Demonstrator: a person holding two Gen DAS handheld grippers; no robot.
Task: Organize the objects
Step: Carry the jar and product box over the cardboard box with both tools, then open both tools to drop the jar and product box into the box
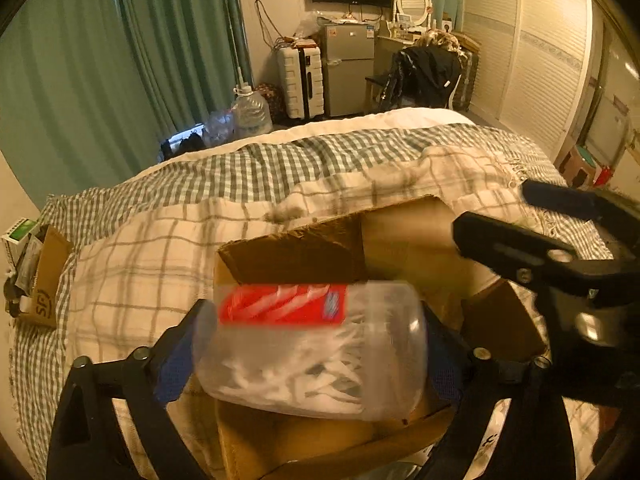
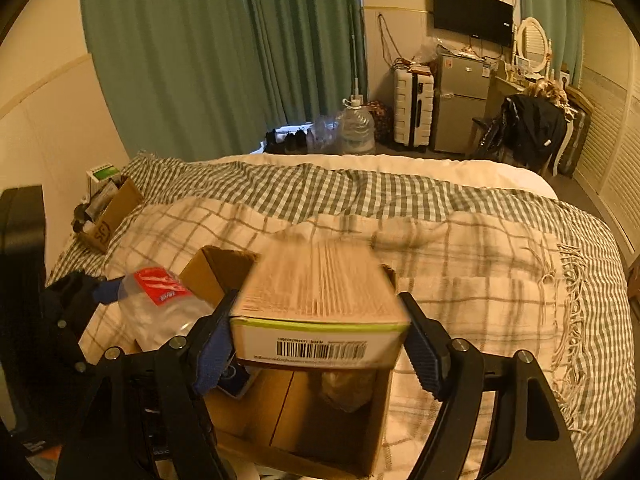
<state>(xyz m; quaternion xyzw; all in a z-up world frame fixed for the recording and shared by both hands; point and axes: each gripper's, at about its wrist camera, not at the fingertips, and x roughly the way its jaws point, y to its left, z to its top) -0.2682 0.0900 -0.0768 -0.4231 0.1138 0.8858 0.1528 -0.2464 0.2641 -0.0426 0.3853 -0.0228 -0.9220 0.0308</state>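
Observation:
My left gripper (image 1: 310,350) is shut on a clear plastic jar (image 1: 316,356) with a red label and white cotton swabs inside, held sideways above an open cardboard box (image 1: 404,240) on the bed. The jar also shows in the right wrist view (image 2: 160,304). My right gripper (image 2: 318,334) is shut on a flat carton (image 2: 320,308) with a barcode and a green stripe, held over the same open cardboard box (image 2: 320,432). The right gripper's black fingers (image 1: 516,252) show at the right of the left wrist view.
The bed carries a plaid blanket (image 2: 480,280) over a green checked cover (image 2: 320,188). A second small cardboard box (image 2: 108,216) with items stands at the bed's far left by the wall. Beyond the bed are water jugs (image 2: 356,126), a suitcase, a fridge and a chair.

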